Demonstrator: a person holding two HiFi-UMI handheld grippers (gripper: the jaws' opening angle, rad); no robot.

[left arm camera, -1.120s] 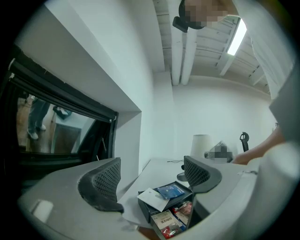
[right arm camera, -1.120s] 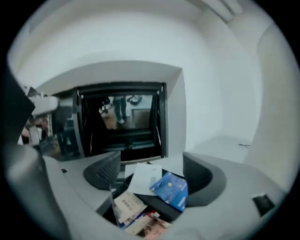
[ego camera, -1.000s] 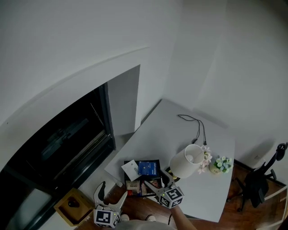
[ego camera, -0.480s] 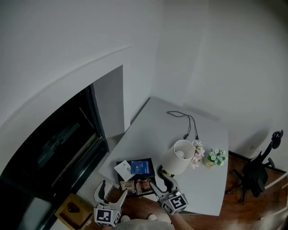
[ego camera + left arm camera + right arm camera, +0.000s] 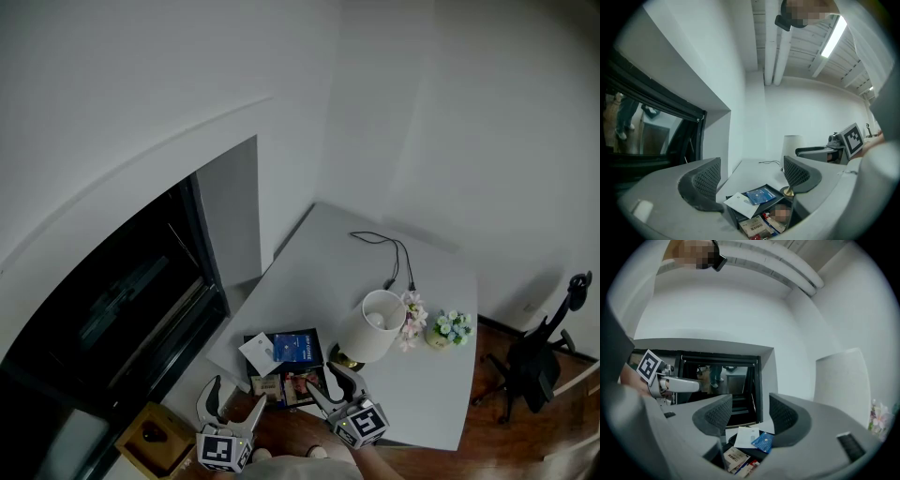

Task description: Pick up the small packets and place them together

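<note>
A black tray [image 5: 314, 336] sits at the near corner of the white table [image 5: 337, 272]. On it lie a white packet [image 5: 260, 352], a blue packet [image 5: 292, 348] and brown and red packets [image 5: 281, 385]. My right gripper [image 5: 323, 378] hovers at the tray's near right edge, jaws partly apart with nothing between them. My left gripper [image 5: 234, 394] is off the table's near corner, open and empty. The left gripper view looks past the left gripper [image 5: 752, 176] at the white packet [image 5: 740, 202] and blue packet [image 5: 759, 194]. The right gripper view looks past the right gripper [image 5: 749, 416] at the same white packet [image 5: 744, 437] and blue packet [image 5: 764, 442].
A white lamp [image 5: 370, 328] stands just right of the tray, with pink flowers [image 5: 411, 321] and a small flower pot [image 5: 452, 329] beyond it. A black cable [image 5: 389, 253] lies further back. A dark window [image 5: 122, 300] is at the left, a wooden box [image 5: 150, 434] on the floor, and a chair [image 5: 539, 361] at the right.
The head view has swung, so the table sits a little further left and lower. My right gripper's jaws have narrowed and it has drawn slightly back. The left gripper has hardly moved.
</note>
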